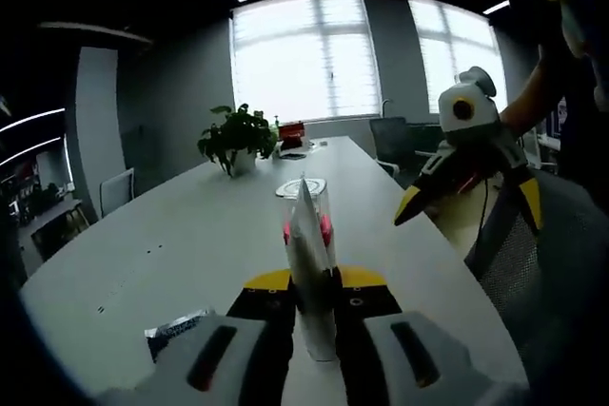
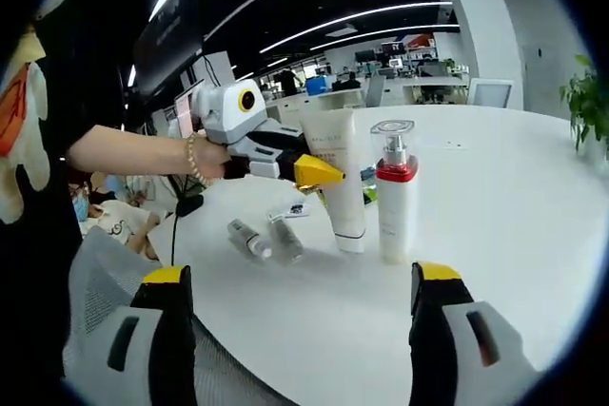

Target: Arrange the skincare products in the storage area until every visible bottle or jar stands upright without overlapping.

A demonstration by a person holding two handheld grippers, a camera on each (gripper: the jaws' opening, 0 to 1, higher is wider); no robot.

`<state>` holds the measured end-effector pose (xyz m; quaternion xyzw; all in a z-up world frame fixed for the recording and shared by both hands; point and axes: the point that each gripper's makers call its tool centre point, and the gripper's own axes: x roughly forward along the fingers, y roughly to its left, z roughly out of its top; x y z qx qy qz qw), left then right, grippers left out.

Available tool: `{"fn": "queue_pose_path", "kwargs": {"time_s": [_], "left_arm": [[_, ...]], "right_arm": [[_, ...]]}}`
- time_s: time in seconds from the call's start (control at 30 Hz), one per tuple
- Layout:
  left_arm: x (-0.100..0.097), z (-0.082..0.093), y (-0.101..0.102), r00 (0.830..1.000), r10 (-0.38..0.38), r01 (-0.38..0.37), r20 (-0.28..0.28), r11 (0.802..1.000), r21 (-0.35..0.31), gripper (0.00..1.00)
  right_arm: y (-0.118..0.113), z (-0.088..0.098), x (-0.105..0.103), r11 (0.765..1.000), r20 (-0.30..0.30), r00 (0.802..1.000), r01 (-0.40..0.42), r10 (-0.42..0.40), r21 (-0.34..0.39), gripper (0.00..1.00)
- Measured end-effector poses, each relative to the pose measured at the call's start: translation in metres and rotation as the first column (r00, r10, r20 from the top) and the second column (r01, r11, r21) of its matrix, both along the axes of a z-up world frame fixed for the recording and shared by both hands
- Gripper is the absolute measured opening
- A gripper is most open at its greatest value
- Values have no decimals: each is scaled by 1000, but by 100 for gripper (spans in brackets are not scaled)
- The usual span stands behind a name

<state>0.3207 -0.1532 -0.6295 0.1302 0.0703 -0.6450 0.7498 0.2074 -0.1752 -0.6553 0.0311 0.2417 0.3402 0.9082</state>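
The white squeeze tube [image 2: 343,183] stands upright, cap down, on the white table [image 2: 533,197], clamped between the yellow-tipped jaws of my left gripper [image 2: 319,171]. In the left gripper view the same tube [image 1: 312,278] rises between my left gripper's [image 1: 314,297] jaws, blocking most of what stands behind it. Just beside the tube, on the side away from my hand [image 2: 211,159], a clear pump bottle with a red collar [image 2: 394,195] stands upright; I cannot tell whether the two touch. On the tube's other side, two small bottles [image 2: 249,239] lie flat on the table, near each other, with a small sachet [image 2: 288,210] behind them. My right gripper [image 2: 300,330] hangs short of the tube, jaws wide apart and holding nothing. A potted plant [image 1: 238,138] sits well beyond the tube.
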Motion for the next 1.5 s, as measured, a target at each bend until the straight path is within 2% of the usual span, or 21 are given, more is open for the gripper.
{"fn": "queue_pose_path", "kwargs": {"time_s": [0.53, 0.7, 1.0, 1.07, 1.17, 1.3, 1.43, 1.5], "left_arm": [[9, -2, -4, 1000, -18, 18, -23, 1000, -1, 14], [8, -3, -4, 999, -7, 8, -47, 1000, 20, 14], [19, -4, 5, 998, 28, -27, -60, 1000, 16, 22], [19, -4, 8, 995, 58, -56, -86, 998, 24, 27], [18, -5, 15, 991, 98, -93, -93, 994, 53, 39], [17, -12, 26, 982, 129, -119, -137, 990, 78, 42], [6, -10, 34, 976, 156, -145, -152, 986, 87, 53], [2, -8, 40, 974, 168, -157, -153, 984, 82, 55]], "right_arm": [[0, 0, 1, 1000, -4, 1000, 6, -6, 2, 95], [-1, 0, 2, 1000, -2, 1000, 9, -9, 0, 95], [-1, 4, 1, 1000, 5, 1000, 6, -6, 1, 95], [0, 5, 2, 1000, 7, 1000, 1, -1, -1, 96], [2, 7, 1, 1000, 13, 1000, -6, 6, -2, 96], [6, 10, 2, 1000, 22, 1000, -16, 16, -3, 96], [9, 13, 1, 1000, 30, 999, -30, 30, 1, 96], [12, 13, 0, 999, 34, 999, -40, 40, -1, 96]]}}
